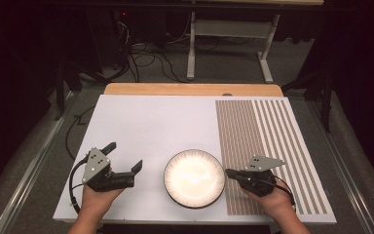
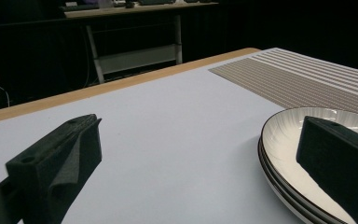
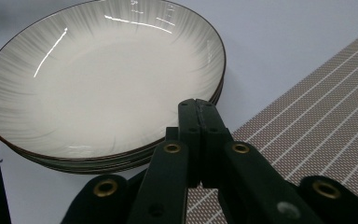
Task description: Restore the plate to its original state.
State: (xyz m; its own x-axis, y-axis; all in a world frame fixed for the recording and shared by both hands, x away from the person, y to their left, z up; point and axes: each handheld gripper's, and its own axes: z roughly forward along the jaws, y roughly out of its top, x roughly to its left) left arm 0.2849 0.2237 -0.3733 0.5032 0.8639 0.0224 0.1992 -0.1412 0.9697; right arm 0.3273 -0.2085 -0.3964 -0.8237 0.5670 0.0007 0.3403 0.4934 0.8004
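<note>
Plates: stack of plates (image 1: pixel 194 178) near the table's (image 1: pixel 151 122) front edge, between both grippers, lying flat, hollow side up; round, no long axis.
Left gripper (image 1: pixel 125 158): jaws spread wide, empty, just left of stack.
Right gripper (image 1: pixel 230 172): jaws pressed together, empty, tips at the stack's right rim.

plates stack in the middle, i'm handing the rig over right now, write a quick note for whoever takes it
Left hand-held gripper: jaws open, empty, resting left of the plates.
Right hand-held gripper: jaws shut on nothing, tips by the stack's right rim, over the striped mat edge.
Stack of plates: on the white board, near its front, top plate empty.
Done: nothing lifted so far.
Left: probably take the top plate off.
</note>
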